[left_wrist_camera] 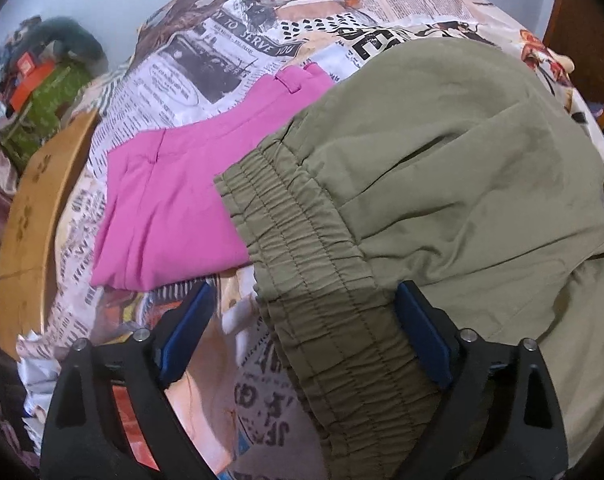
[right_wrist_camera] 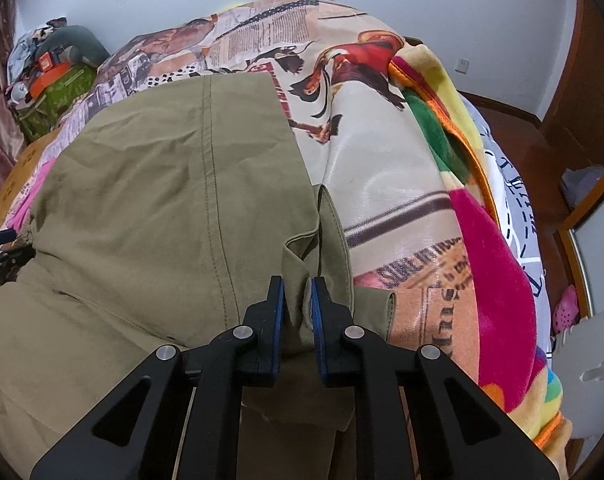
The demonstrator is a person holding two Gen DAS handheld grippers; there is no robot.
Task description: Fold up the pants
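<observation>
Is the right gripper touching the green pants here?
Touching. In the right wrist view, the right gripper has its fingers nearly closed, pinching a fold of the green pants between its blue pads.

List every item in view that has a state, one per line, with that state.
Left gripper: open, fingers either side of the elastic waistband, not clamped.
Right gripper: shut on a fold of the olive pants.
Olive pants: partly folded, one layer laid over another on the bed.
Pink pants: folded flat, lying beside the olive pants and partly under them.
Colourful blanket: bunched along the bed's edge.
</observation>
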